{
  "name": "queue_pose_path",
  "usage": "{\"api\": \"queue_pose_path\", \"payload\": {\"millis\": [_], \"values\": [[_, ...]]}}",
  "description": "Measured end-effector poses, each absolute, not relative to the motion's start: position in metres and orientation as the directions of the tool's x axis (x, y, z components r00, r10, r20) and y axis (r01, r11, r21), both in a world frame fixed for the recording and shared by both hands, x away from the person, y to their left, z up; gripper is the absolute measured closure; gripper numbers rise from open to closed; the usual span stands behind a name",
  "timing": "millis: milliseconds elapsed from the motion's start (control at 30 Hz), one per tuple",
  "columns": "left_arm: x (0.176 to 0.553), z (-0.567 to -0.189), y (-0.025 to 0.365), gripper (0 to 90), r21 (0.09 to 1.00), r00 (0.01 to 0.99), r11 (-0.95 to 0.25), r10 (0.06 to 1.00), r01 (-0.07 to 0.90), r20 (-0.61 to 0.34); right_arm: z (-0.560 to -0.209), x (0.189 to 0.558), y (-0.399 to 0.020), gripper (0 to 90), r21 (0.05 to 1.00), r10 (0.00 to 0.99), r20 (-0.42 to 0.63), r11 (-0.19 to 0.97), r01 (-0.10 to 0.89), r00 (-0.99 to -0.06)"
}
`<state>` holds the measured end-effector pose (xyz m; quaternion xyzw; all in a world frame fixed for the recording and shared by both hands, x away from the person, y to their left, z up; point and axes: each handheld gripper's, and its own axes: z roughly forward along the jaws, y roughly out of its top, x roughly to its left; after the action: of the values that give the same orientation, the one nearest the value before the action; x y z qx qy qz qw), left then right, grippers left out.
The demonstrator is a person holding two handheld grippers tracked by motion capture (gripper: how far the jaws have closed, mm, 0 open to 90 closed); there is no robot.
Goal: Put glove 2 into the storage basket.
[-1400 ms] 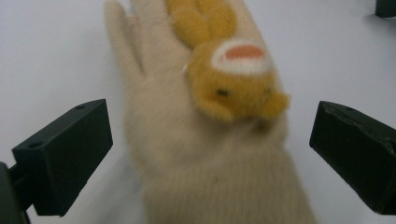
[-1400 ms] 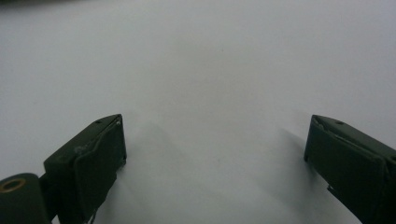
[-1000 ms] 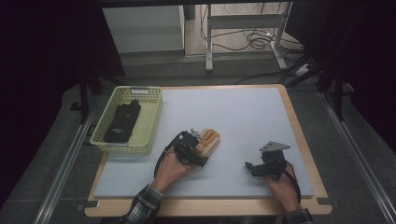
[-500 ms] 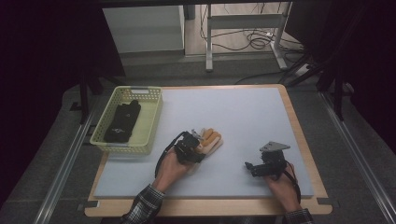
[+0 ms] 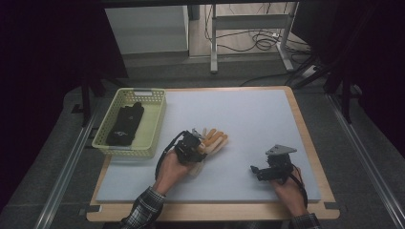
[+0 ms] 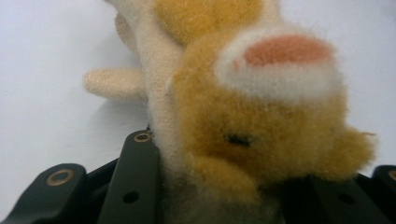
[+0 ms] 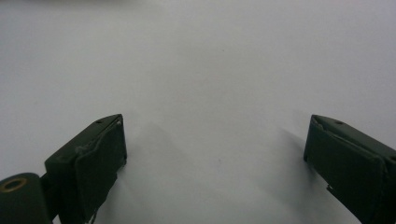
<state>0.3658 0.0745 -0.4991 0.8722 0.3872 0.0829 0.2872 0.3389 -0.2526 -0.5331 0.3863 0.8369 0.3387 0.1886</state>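
fuzzy orange-cream glove (image 6: pixel 252 126) — left gripper (image 5: pixel 197 149) clamped

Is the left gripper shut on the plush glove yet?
Shut on it. The left gripper has just been closing, and its jaws press the plush glove from both sides.

the high view is dim at its edges, near black from 8 to 11 o'clock, with even light on the pale bench (image 5: pixel 248 119). in the left gripper view the plush toy (image 6: pixel 261 116) is soft with blur. the right gripper view is greyish, faint shadows beside the tongs (image 7: pixel 215 154).
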Motion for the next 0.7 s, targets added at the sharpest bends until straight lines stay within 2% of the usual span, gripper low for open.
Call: {"api": "queue_pose_path", "payload": {"millis": [700], "values": [[0.385,-0.423,0.123,62.6,0.597,0.611,-0.472,0.791,0.649,-0.039,-0.533,0.339,-0.253,5.5,0.713,0.773,-0.056,0.473,0.517,-0.632]]}}
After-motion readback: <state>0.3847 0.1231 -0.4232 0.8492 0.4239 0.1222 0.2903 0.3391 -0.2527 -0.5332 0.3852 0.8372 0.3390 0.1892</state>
